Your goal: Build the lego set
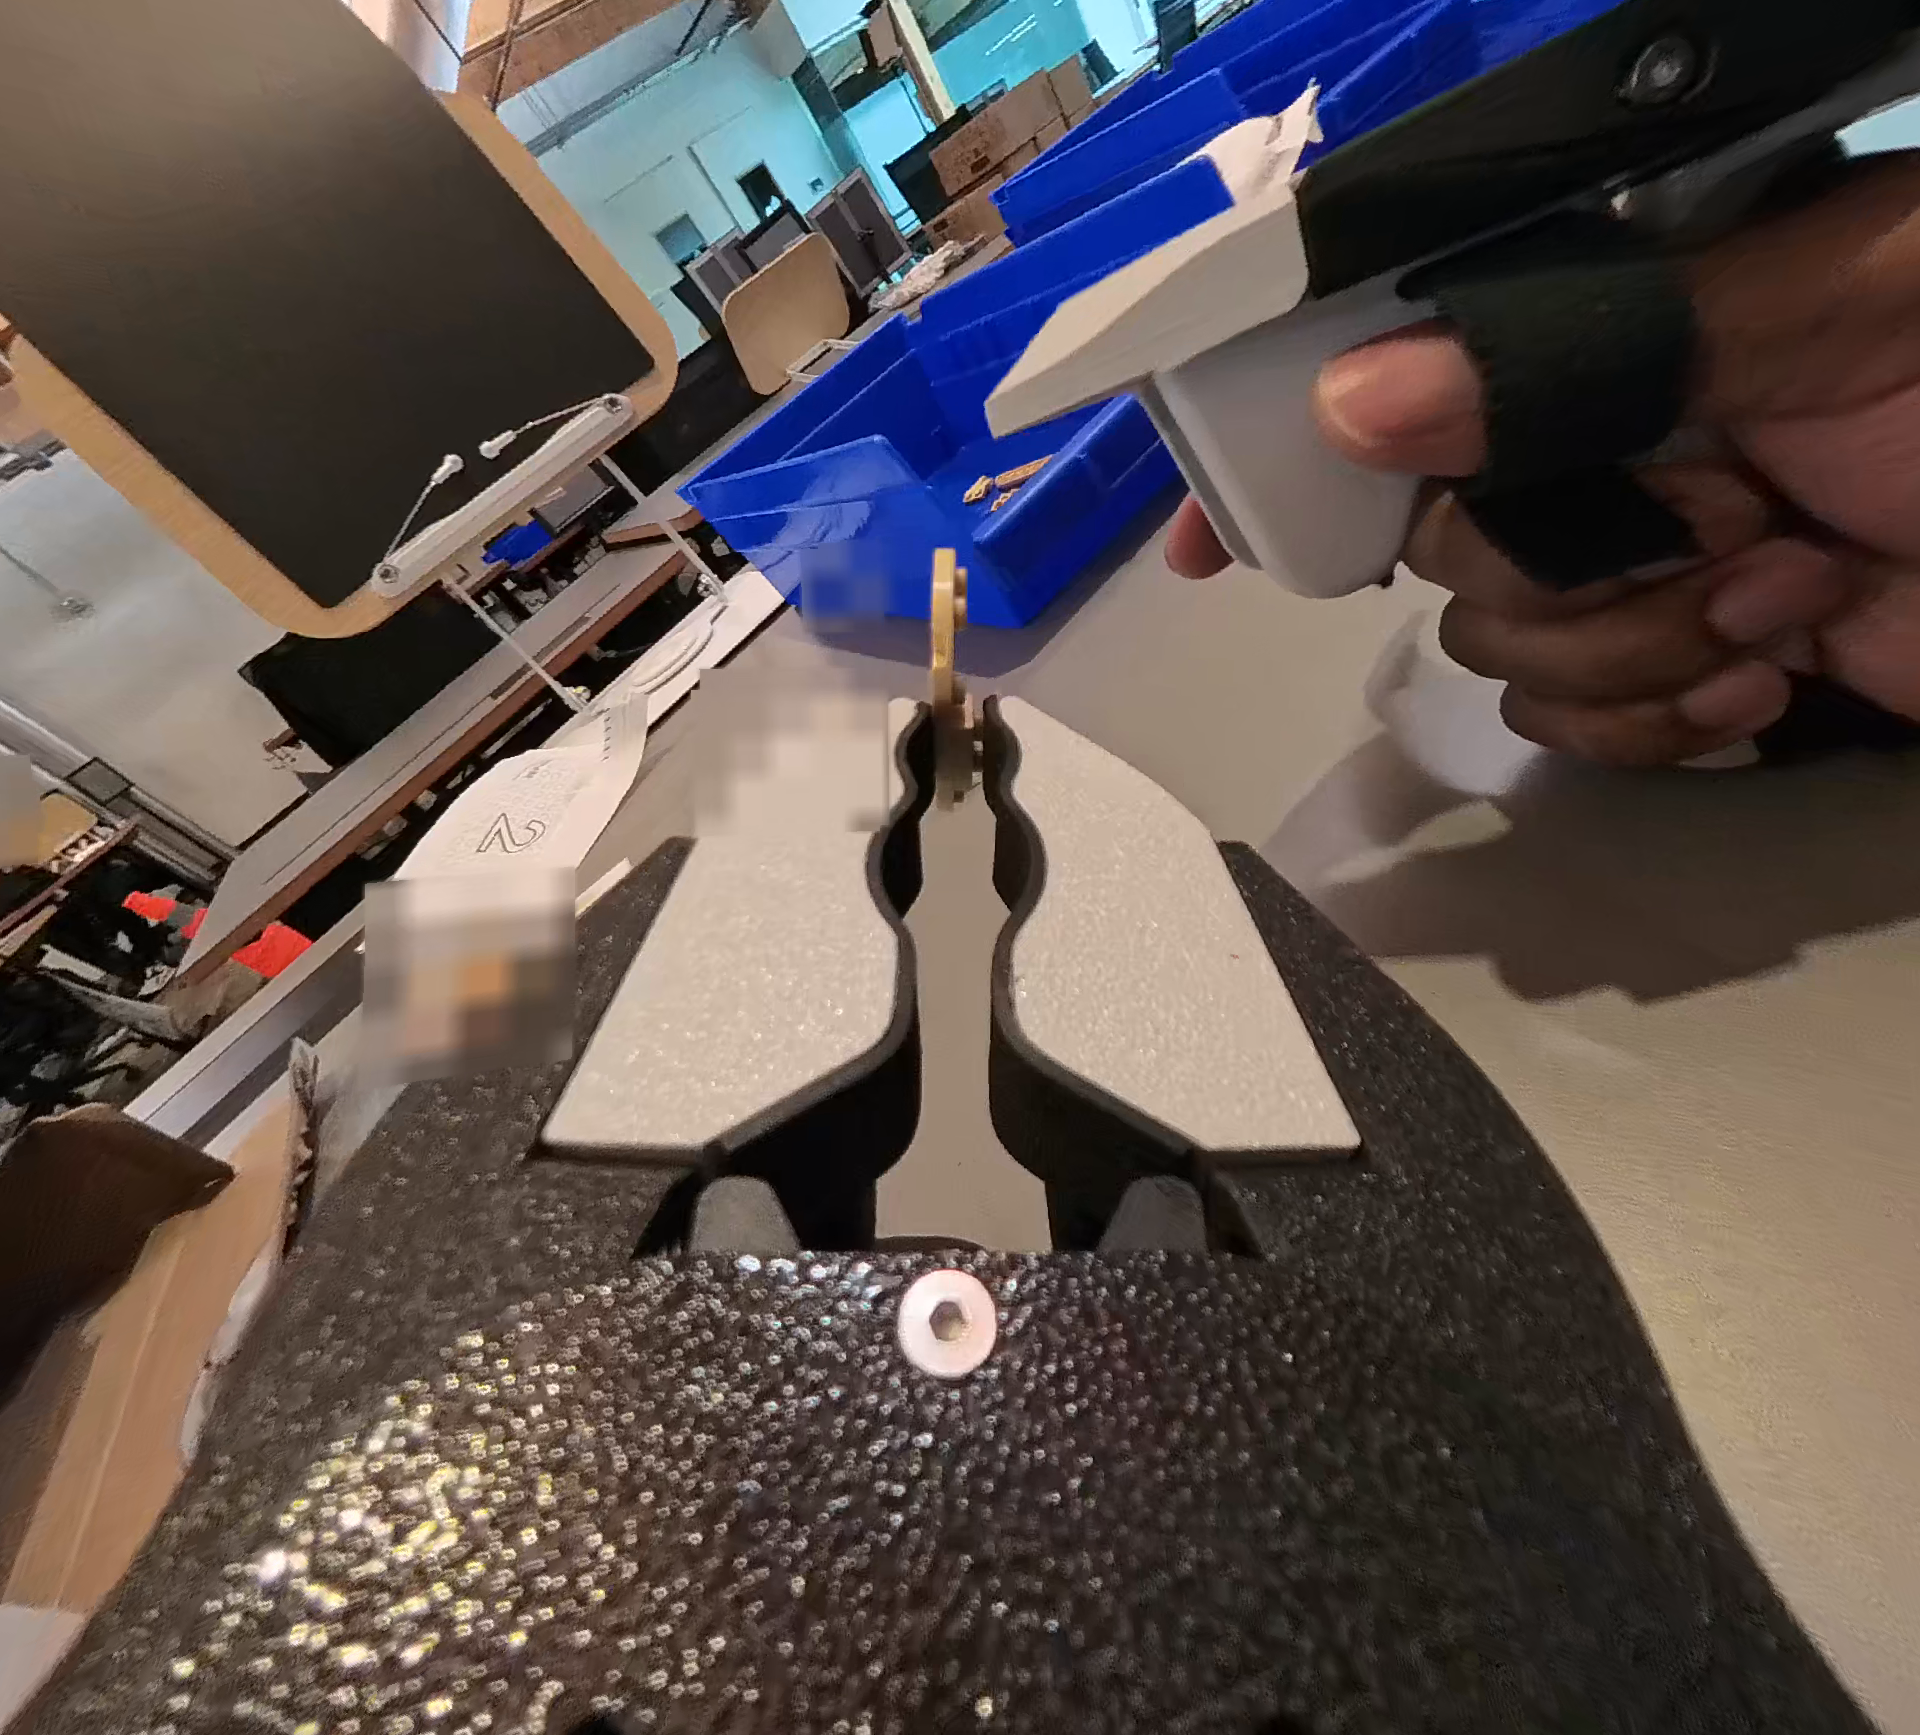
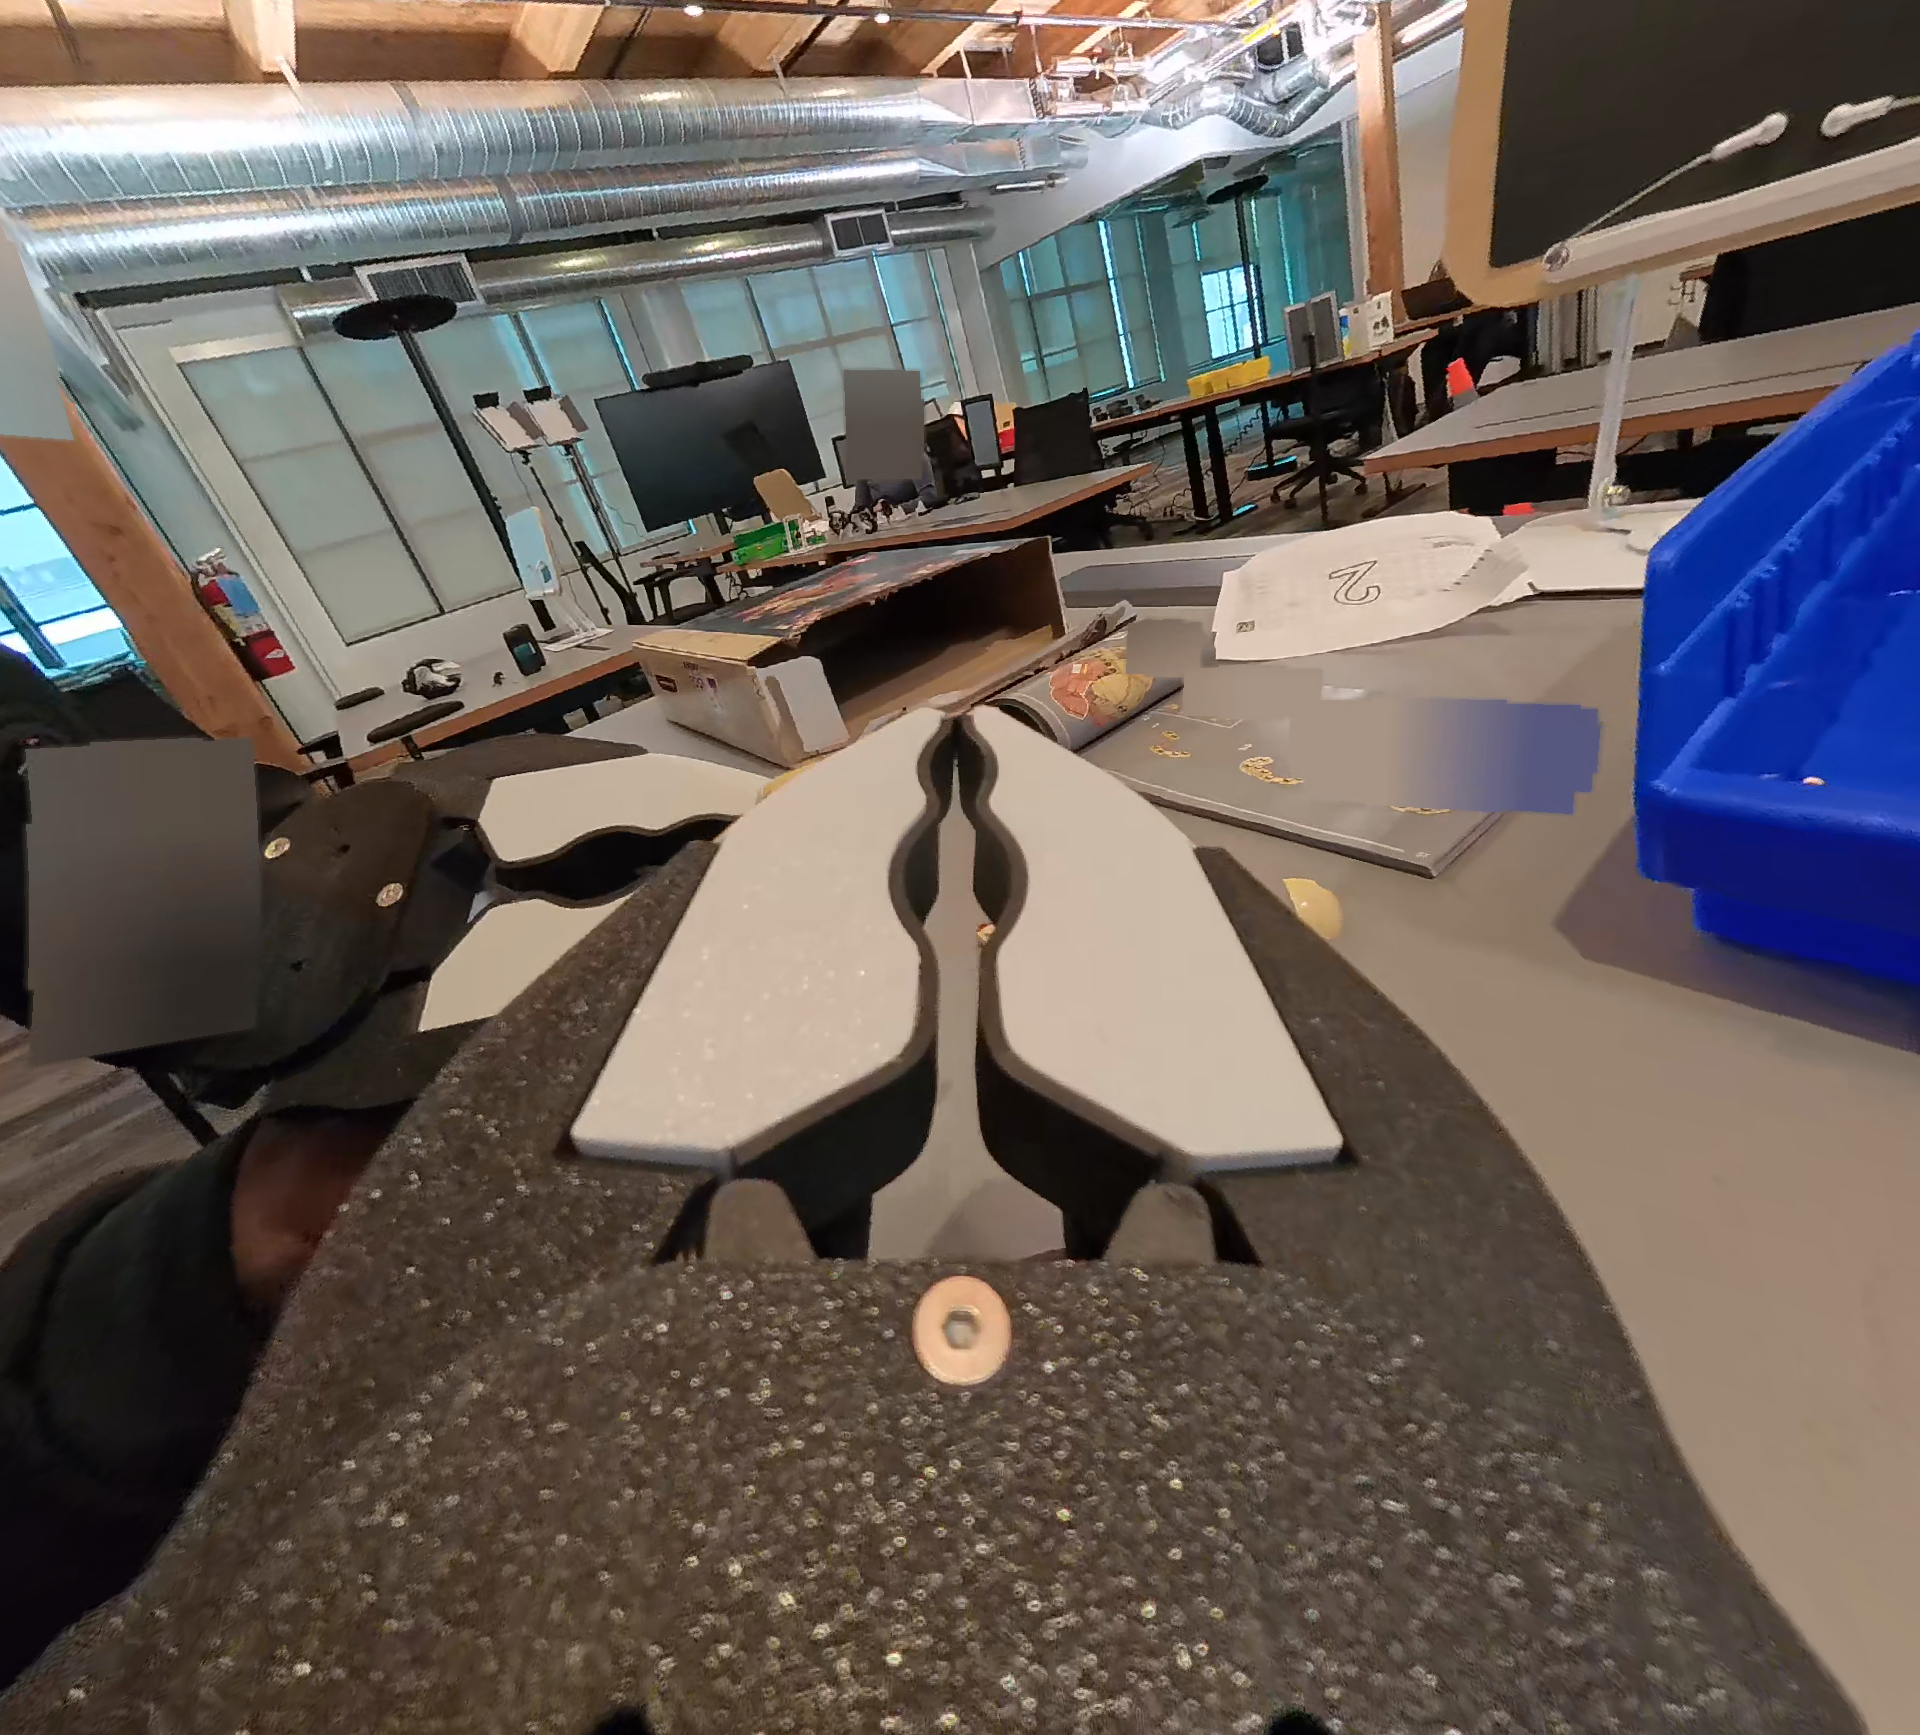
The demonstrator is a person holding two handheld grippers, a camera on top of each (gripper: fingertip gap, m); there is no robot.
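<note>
At lower centre of the left wrist view, the left gripper [image 1: 951,729] pinches a thin tan piece [image 1: 948,646] edge-on between its narrowed tips, most of it standing clear above them. At right, a hand [image 1: 1714,480] grips the other tool's grey handle. In the right wrist view, the right gripper [image 2: 956,735] is closed, tips together on nothing. Beyond lie an open booklet [image 2: 1288,781] and an opened cardboard box [image 2: 862,646] (contents unseen). A blue bin [image 1: 935,480] holds a few small tan pieces [image 1: 1003,480].
</note>
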